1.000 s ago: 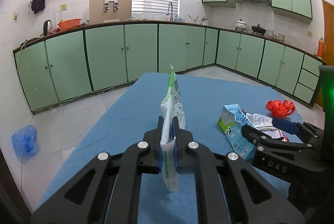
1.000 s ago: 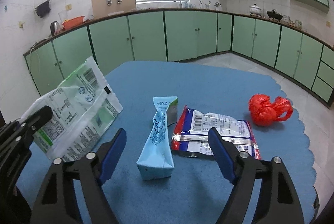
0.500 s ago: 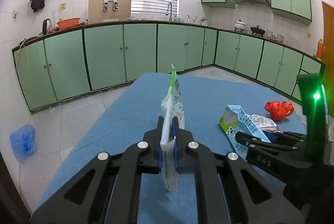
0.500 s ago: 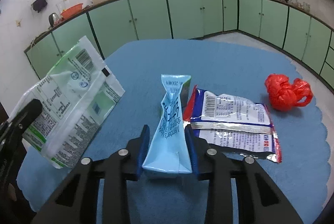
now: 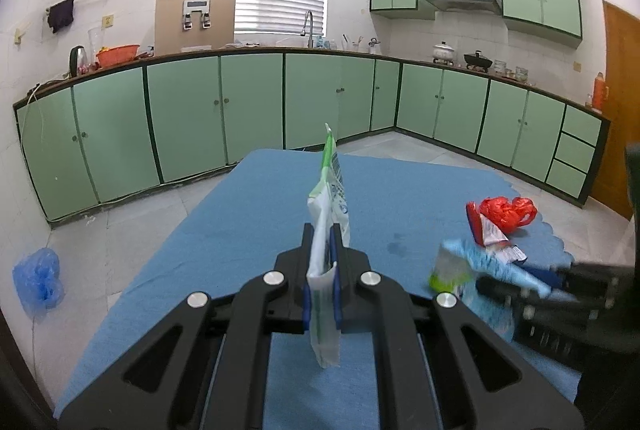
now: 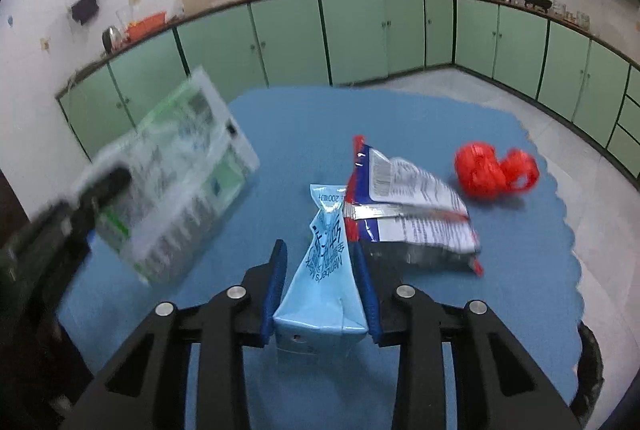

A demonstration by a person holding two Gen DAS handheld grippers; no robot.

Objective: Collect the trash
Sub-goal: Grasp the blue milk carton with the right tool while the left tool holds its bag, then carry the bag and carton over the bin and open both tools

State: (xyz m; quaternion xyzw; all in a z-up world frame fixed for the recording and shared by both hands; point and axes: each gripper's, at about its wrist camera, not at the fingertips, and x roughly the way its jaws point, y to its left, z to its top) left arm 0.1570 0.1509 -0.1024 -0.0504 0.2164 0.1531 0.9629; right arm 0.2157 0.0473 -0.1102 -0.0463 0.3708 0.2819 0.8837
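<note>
Between right jaws, blue carton [image 6: 322, 290], clamped

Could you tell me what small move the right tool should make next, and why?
Probably lift the blue carton clear of the blue cloth: the right tool is already clamped on its sides, and the left tool already holds the green-and-white pouch. The snack wrapper and red bag still lie there.

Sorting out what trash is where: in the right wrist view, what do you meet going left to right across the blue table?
Green-and-white pouch held by the left tool → light blue carton in the right tool → red-and-silver snack wrapper → red plastic bag.
</note>
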